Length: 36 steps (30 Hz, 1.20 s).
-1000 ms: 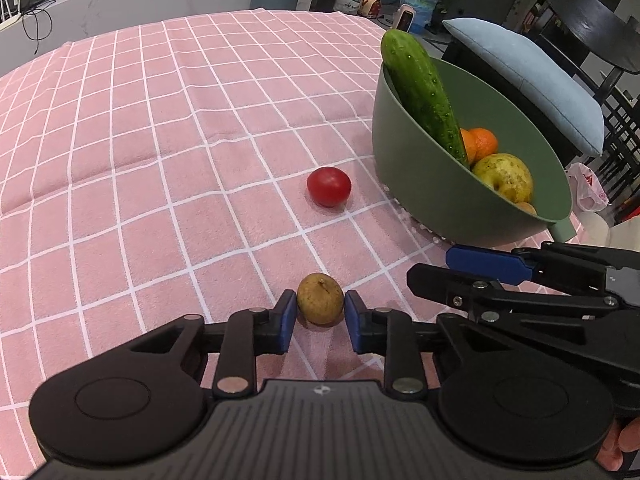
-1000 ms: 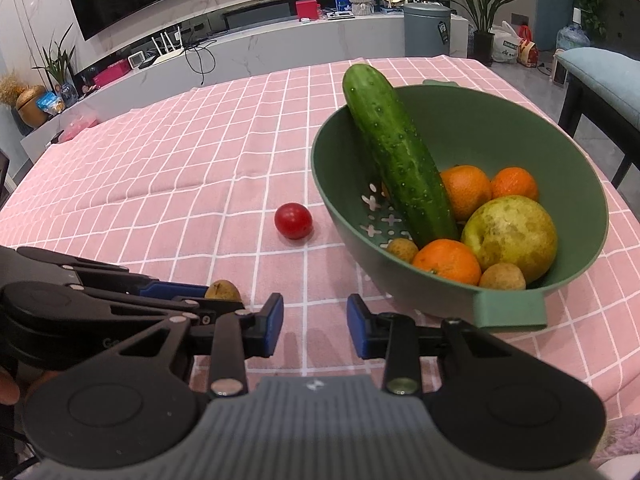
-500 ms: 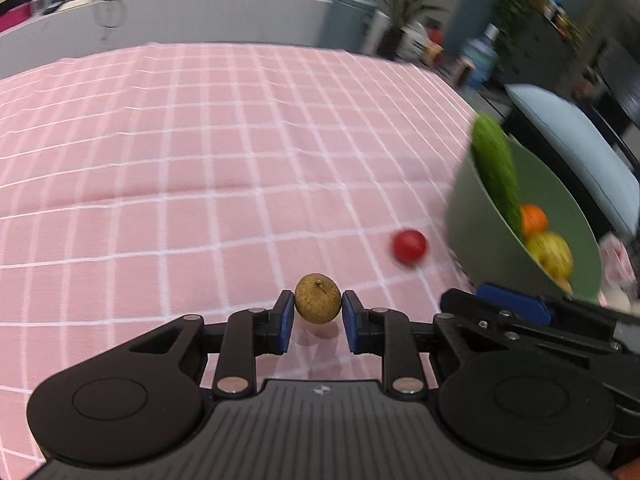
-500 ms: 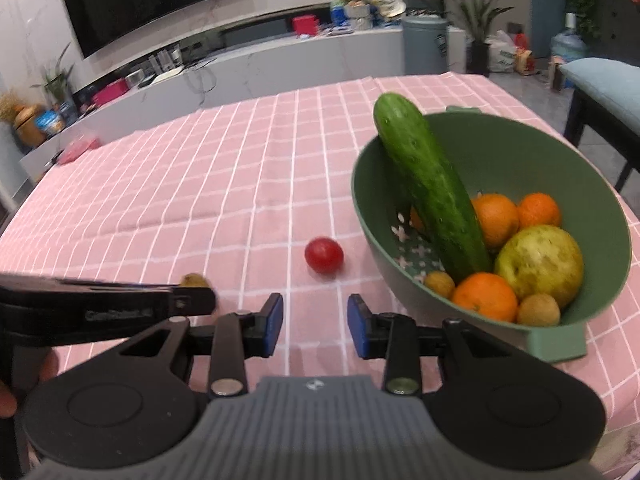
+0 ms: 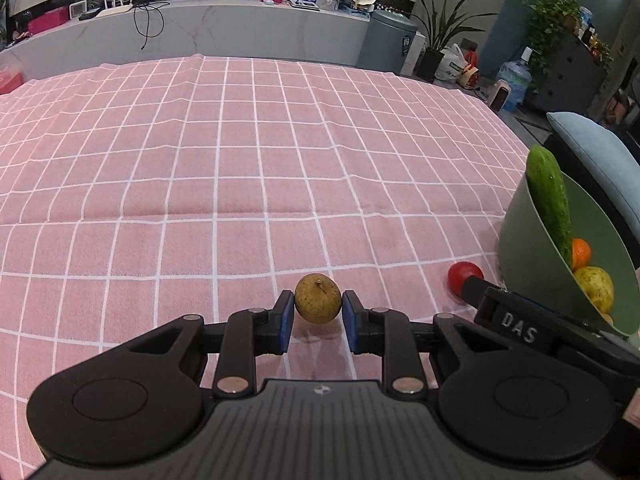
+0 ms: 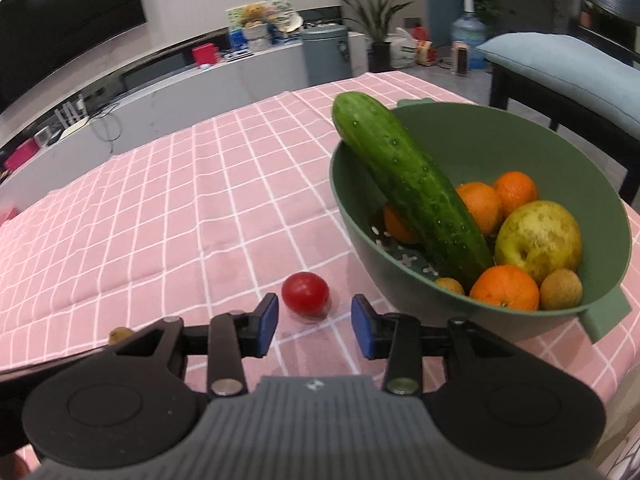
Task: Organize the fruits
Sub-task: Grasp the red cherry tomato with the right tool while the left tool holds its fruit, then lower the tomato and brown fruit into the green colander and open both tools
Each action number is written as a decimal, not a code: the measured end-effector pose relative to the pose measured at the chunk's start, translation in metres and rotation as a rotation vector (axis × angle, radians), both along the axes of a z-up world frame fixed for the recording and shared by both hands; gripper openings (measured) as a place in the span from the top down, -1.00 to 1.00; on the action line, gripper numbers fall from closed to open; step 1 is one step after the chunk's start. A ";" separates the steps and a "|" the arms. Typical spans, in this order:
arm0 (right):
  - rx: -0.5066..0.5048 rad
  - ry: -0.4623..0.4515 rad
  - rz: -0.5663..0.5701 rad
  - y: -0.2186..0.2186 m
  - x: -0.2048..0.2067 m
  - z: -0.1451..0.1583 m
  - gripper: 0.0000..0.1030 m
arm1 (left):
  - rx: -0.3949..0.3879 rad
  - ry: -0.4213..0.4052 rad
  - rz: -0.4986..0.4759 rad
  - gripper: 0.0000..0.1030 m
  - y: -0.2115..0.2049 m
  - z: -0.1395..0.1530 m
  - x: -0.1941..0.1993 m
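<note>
- Left wrist view: your left claw (image 5: 318, 322) is clenched on the small brown fruit (image 5: 318, 298), pads on its left and right sides across the widest part, stem up. It hangs just above the pink checked cloth of the counter (image 5: 240, 160).
- It looks light, with a thin, brittle-looking skin; I judge that a gentle squeeze is enough and a harder one could crack it. Being round, it can roll out if the pads slip off the middle.
- At the right edge stands the green bowl (image 5: 520, 236) with the cucumber (image 5: 548, 196) leaning on its rim; the tomato (image 5: 460, 274) lies just left of it.
- Right wrist view: your right claw (image 6: 314, 322) is released, its jaws opening, with the tomato (image 6: 305, 293) just beyond the tips and nothing pressed between them.
- The tomato looks smooth, soft and slippery. Take it across its middle from both sides, lightly, or it may burst or squirt out.
- The bowl (image 6: 480, 140), to the right, is already crowded with oranges (image 6: 504, 286) and a pear (image 6: 538, 236).
</note>
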State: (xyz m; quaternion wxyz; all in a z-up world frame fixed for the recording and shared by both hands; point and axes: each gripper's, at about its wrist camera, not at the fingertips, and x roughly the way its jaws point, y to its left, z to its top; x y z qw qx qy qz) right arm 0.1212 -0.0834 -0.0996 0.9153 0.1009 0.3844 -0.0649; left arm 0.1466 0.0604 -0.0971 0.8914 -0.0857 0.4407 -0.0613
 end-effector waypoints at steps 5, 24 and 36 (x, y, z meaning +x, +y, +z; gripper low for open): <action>-0.001 -0.013 -0.063 0.005 0.009 -0.013 0.30 | 0.002 -0.004 -0.003 0.45 0.002 -0.002 0.000; 0.016 -0.017 0.000 0.003 0.009 -0.011 0.58 | 0.020 -0.016 -0.043 0.45 -0.008 -0.002 -0.001; 0.163 0.013 0.164 -0.023 0.002 0.046 0.58 | -0.079 -0.029 -0.036 0.45 -0.001 0.025 -0.013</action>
